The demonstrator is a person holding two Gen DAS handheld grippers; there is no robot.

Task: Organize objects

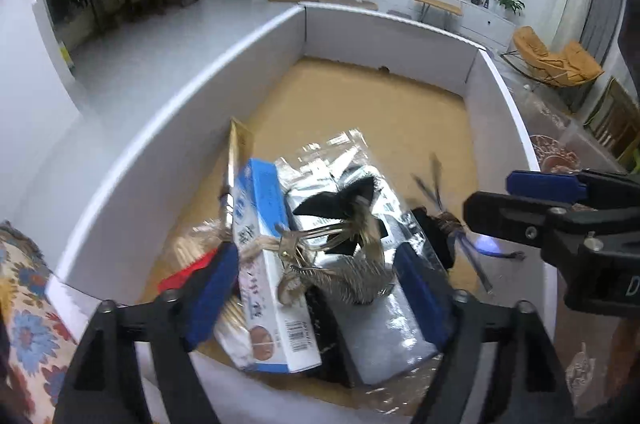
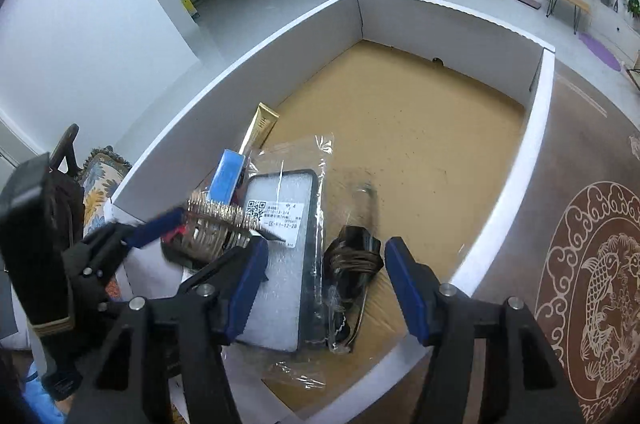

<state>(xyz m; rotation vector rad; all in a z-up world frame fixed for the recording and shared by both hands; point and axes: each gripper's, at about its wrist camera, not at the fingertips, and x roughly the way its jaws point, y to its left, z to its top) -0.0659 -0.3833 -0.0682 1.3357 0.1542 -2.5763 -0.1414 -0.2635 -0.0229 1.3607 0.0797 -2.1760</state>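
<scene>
White box (image 2: 536,128) on patterned tablecloth (image 2: 592,264)

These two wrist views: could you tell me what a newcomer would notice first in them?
A large white-walled box with a brown cardboard floor fills both views, its far half bare. Piled in its near corner lie a bagged phone case, a blue-and-white carton and a metal hair comb, with the left gripper open around them.

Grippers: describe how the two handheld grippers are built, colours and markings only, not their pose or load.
The left gripper and right gripper match: black plastic frames, angular like printed parts, each with two fingers tipped by blue pads with ridged inner faces. Silver screw heads dot the joints. The right gripper's body in the left wrist view bears a partial white letter. No cables or sleeves show.
</scene>
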